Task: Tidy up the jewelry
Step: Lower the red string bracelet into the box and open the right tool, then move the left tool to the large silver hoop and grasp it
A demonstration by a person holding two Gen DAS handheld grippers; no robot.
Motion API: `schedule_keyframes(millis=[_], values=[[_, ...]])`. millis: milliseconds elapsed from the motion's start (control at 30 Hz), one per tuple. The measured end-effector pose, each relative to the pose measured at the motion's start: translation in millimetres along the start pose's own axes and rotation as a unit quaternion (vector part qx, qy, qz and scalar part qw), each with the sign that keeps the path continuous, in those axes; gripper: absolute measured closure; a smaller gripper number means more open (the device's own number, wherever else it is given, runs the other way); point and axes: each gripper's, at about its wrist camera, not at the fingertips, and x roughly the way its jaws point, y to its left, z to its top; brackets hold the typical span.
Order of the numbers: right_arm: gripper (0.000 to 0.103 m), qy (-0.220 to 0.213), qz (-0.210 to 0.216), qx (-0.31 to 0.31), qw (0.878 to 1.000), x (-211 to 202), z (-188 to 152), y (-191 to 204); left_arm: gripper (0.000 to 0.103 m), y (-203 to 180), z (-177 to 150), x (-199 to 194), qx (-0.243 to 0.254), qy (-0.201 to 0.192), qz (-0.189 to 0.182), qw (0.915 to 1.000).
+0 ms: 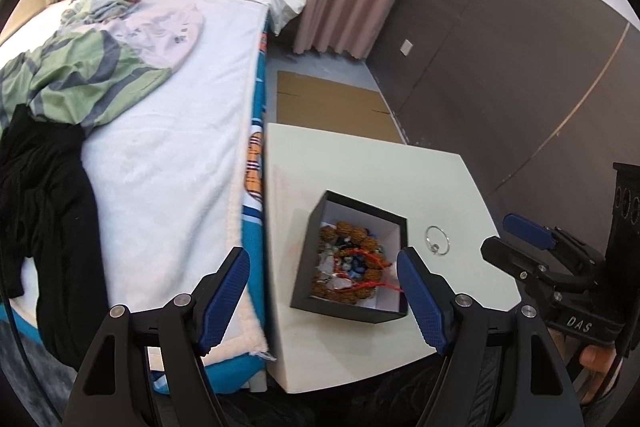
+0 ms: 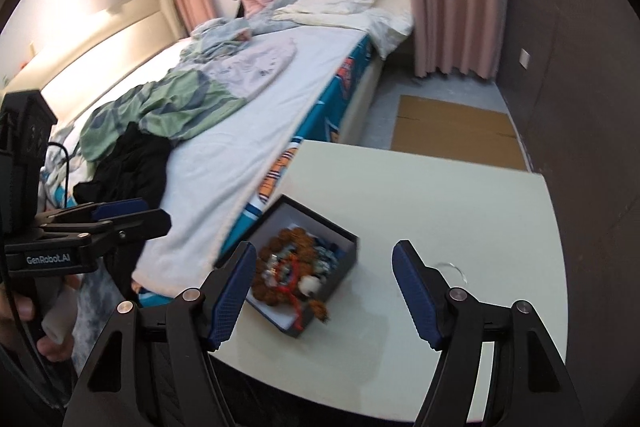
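Most of the job looks done: black box [image 1: 352,255] sits center-bottom on the white tabletop [image 1: 360,163], already holding a heap of jewelry [image 1: 352,263], i.e. brown bead bracelets w/ red cord and blue/clear stones. A tassel end [image 2: 318,309] hangs over the box's near wall in the right wrist view, so not fully tucked in.

Left to do, by my read: one silver ring-shaped piece [image 1: 437,241] lies on the bare tabletop just right of the box, apart from it. Needs picking up and dropping in.

Left hand-held gripper [image 1: 324,299]: jaws wide, nothing between the pads, hovering over the box's near-left edge. Right hand-held gripper [image 2: 324,299]: jaws wide too, empty, above the tabletop w/ box lower-center and the ring behind its right finger.

Bed [image 1: 168,131] w/ clothes fills the left; not part of the task.
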Motion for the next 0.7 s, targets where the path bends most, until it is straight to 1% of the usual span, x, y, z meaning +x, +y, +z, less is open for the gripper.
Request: schedule_keyframes(millis=[67, 167, 467, 600, 700], values=[[0.033, 0.001, -0.002, 0.018, 1.000, -3, -3, -14, 0.026, -8, 0, 2, 0.008, 0.001, -0.003, 1.0000], [0.033, 0.004, -0.016, 0.041, 0.999, -9, -6, -38, 0.026, -21, 0, 6, 0.021, 0.004, -0.008, 0.9997], [0.033, -0.009, -0.033, 0.096, 0.995, -31, -19, -89, 0.026, -66, 4, 28, 0.063, 0.022, -0.017, 0.9976], [0.033, 0.002, -0.033, 0.119, 0.992, -33, -33, -110, 0.026, -92, 7, 42, 0.089, 0.035, -0.023, 0.9952], [0.033, 0.008, -0.029, 0.137, 0.990, -32, -44, -126, 0.026, -113, 8, 56, 0.114, 0.050, -0.018, 0.9920]])
